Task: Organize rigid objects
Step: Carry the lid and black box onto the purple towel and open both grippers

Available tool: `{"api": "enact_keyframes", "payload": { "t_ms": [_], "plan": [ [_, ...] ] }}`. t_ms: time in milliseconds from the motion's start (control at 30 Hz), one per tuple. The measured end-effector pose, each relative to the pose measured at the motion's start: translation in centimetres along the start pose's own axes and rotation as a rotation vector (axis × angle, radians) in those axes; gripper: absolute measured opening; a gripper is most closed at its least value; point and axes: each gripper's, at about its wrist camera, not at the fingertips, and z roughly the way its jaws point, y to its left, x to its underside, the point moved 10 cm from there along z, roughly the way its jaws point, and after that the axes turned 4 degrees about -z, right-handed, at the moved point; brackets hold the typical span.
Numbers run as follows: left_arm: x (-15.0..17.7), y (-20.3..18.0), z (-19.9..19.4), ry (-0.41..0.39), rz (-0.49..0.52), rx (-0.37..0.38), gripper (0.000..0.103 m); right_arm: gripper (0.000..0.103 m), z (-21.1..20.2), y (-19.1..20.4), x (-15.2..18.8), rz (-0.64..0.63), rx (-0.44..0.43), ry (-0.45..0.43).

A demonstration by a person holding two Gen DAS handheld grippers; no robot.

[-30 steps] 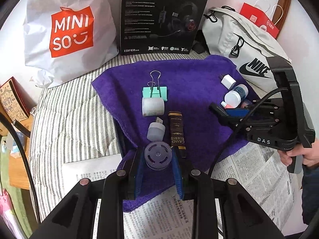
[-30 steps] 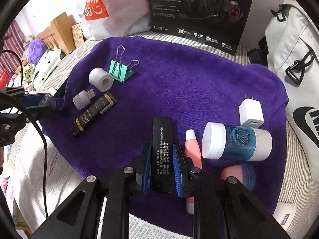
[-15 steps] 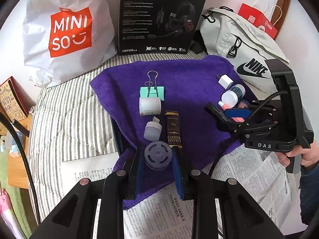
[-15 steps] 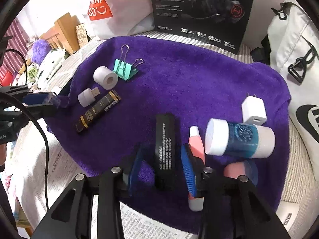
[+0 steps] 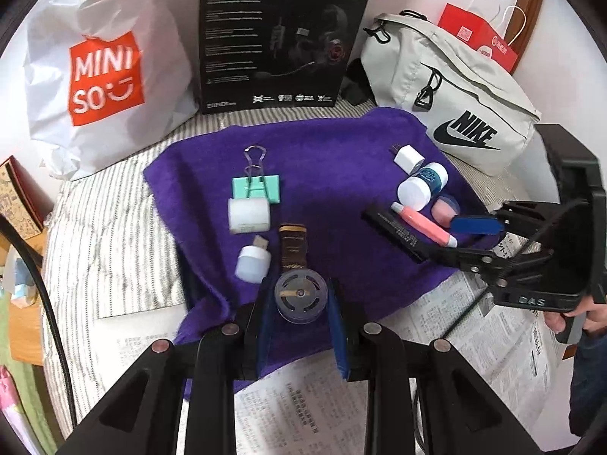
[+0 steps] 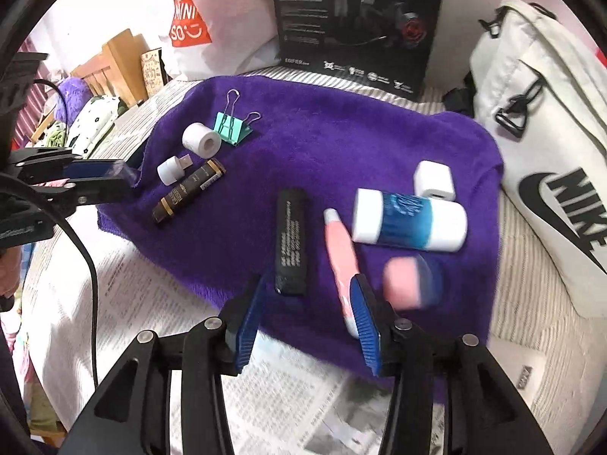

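Rigid objects lie scattered on a purple towel [image 5: 326, 151]. Left wrist view: my left gripper [image 5: 300, 322], low centre, is clenched on a translucent round spool [image 5: 300, 297]; above it lie a gold-and-brown tube [image 5: 293, 248], a white USB adapter [image 5: 252, 261], a white tape roll [image 5: 249, 215] and a teal binder clip [image 5: 256, 187]. At right, my right gripper [image 5: 461, 239] reaches in beside a black bar [image 5: 394, 231]. Right wrist view: my right gripper [image 6: 307, 322] stands released, its jaws having just been opening, with the black bar [image 6: 291, 242] lying free beyond them on the towel [image 6: 341, 151]; the right pad overlaps a pink tube [image 6: 339, 258]. Right of centre lie a blue-and-white bottle [image 6: 408, 220], a white charger [image 6: 434, 180] and a blurred pink-lidded jar [image 6: 411, 278].
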Motion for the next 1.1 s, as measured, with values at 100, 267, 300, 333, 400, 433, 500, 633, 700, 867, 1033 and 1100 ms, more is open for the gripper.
{"api": "enact_keyframes", "payload": {
  "t_ms": [100,267,300,333,400,433,500,633,700,867,1033,1100],
  "plan": [
    [-0.4,-0.7,0.9,0.007,-0.001,0.016,0.026,0.047,-0.7,-0.8,0.5,0.012,0.012,-0.004],
    [-1.1,-1.9,2.9,0.029,0.018,0.026,0.026,0.047,-1.4,-2.0,1.5,0.029,0.027,-0.003],
    [-1.2,-2.2,3.2,0.035,0.022,0.031,0.026,0.047,-1.5,-2.2,1.7,0.032,0.028,-0.004],
    [-1.3,-2.5,3.7,0.04,0.028,0.034,0.026,0.047,-1.7,-2.3,1.9,0.034,0.027,-0.004],
    [-1.3,-2.8,4.5,0.05,0.041,0.03,0.026,0.047,-1.8,-2.5,2.2,0.038,0.032,-0.006],
    [-1.4,-2.9,4.9,0.055,0.046,0.032,0.026,0.047,-1.8,-2.6,2.3,0.039,0.033,-0.007],
    [-1.5,-3.3,5.5,0.056,0.049,0.048,0.026,0.047,-1.9,-2.8,2.7,0.046,0.029,-0.008],
    [-1.4,-3.5,6.6,0.075,0.075,0.029,0.026,0.048,-2.0,-2.8,3.2,0.053,0.02,-0.007],
    [-1.4,-3.7,7.0,0.083,0.081,0.029,0.026,0.048,-2.1,-2.8,3.3,0.056,0.021,-0.011],
    [-1.3,-3.8,7.2,0.087,0.104,0.006,0.026,0.052,-2.1,-2.6,3.1,0.055,0.023,-0.015],
    [-1.0,-3.9,7.1,0.086,0.145,-0.029,0.026,0.052,-2.2,-2.7,3.1,0.06,0.02,-0.022],
    [-0.8,-4.0,7.1,0.088,0.155,-0.036,0.027,0.052,-2.3,-2.8,3.1,0.068,0.016,-0.026]
  ]
}}
